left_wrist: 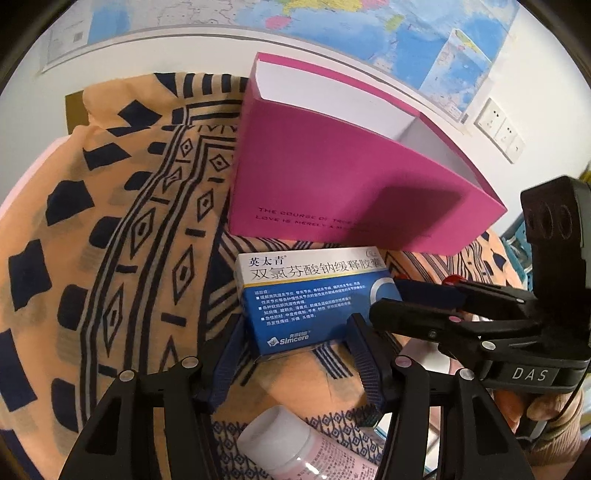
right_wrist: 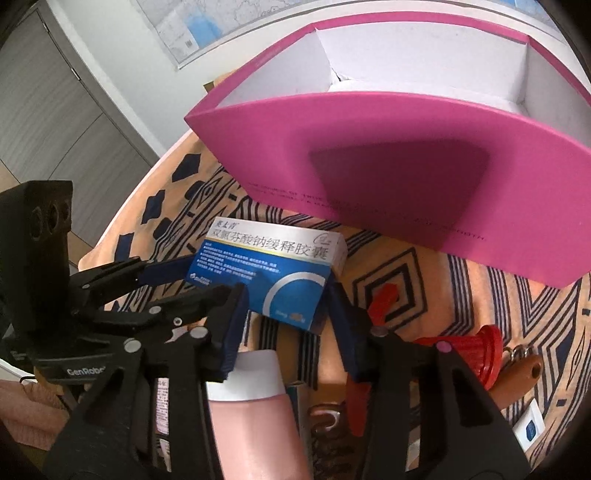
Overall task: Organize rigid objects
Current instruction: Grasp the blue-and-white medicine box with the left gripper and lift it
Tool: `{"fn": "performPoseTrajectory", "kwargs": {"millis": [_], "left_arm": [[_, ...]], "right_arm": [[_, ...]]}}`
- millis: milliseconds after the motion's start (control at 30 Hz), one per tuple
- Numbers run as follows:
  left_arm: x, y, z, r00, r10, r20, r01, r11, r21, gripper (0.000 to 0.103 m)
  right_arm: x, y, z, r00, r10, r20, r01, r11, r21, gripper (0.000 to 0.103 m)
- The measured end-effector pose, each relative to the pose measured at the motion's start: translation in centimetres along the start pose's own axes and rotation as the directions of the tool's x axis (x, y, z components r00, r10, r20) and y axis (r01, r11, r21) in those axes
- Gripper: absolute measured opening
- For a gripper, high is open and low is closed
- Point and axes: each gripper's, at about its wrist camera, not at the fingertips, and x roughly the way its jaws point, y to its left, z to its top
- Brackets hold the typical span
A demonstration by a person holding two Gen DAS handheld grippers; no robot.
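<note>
The left gripper (left_wrist: 295,354) stands wide, its blue-padded fingers (left_wrist: 364,354) flanking the near end of the blue-and-white medicine box (left_wrist: 314,299) without visibly pressing it; whether the pads touch the carton cannot be told from the left wrist view; the right gripper (right_wrist: 286,325) is likewise wide, its fingers (right_wrist: 232,328) set either side of the same medicine box (right_wrist: 273,269) at its near corner, contact not determinable; each tool appears in the other's camera, the right gripper (left_wrist: 413,299) entering from the right with its tips at the box's right end, the left gripper (right_wrist: 173,284) entering from the left with its tips at the box's left edge; the box lies flat on the orange patterned cloth (left_wrist: 122,229), just in front of the open pink box (left_wrist: 343,184), which stands behind it with white dividers inside; a pink bottle with a white cap (left_wrist: 291,443) lies near the left gripper's base; in the right wrist view a pink tube with a white band (right_wrist: 251,402) lies beneath the fingers, a red ribbed object (right_wrist: 480,350) and a brown-handled item (right_wrist: 517,373) lie to the right on the cloth (right_wrist: 406,266); a wall map (left_wrist: 332,22) and wall sockets (left_wrist: 498,129) sit behind the pink box (right_wrist: 406,155).
</note>
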Motion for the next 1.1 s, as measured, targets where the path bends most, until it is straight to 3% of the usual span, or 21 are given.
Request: {"fn": "performPoseTrajectory", "kwargs": {"millis": [600, 1100], "left_arm": [[-3.5, -2.4, 0.8, 0.996, -0.020, 0.087, 0.014, 0.998, 0.069, 0.058], [-7.2, -5.2, 5.0, 0.975, -0.106, 0.197, 0.078, 0.986, 0.144, 0.058]], "right_arm": [[-5.0, 0.3, -0.7, 0.991, 0.024, 0.129, -0.022, 1.000, -0.015, 0.044], [-11.9, 1.4, 1.2, 0.956, 0.003, 0.293, 0.020, 0.997, -0.074, 0.045]]}}
